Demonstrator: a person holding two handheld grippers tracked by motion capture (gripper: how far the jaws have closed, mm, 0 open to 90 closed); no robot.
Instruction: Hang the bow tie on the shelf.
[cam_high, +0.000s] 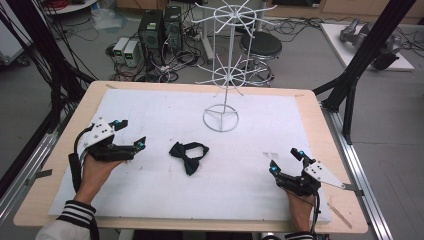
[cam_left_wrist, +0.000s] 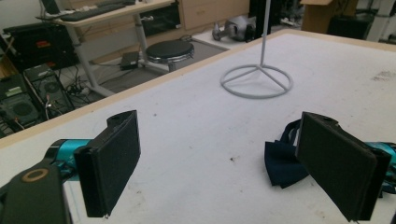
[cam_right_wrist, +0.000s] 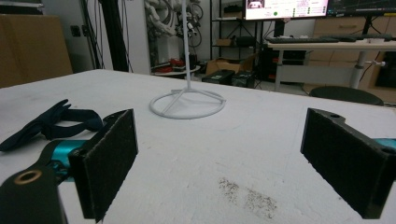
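Observation:
A dark navy bow tie (cam_high: 188, 154) lies flat near the middle of the white table cover; it also shows as the bow tie (cam_left_wrist: 282, 161) partly behind a jaw and the bow tie (cam_right_wrist: 49, 123) at the left. Behind it stands a white wire display rack (cam_high: 224, 60) on a ring base (cam_left_wrist: 256, 80), the same ring base (cam_right_wrist: 187, 104) seen ahead. My left gripper (cam_high: 129, 133) rests open at the left, a short way from the tie, nothing between its jaws. My right gripper (cam_high: 286, 161) sits open at the right front, also holding nothing.
The white cover (cam_high: 150, 115) lies on a wooden table (cam_high: 315, 115). Beyond the far edge are computer towers (cam_high: 160, 27), cables and a black stool (cam_high: 261, 47). Black frame struts (cam_high: 360, 55) rise at the right. A dirty smudge (cam_right_wrist: 247, 196) marks the cover.

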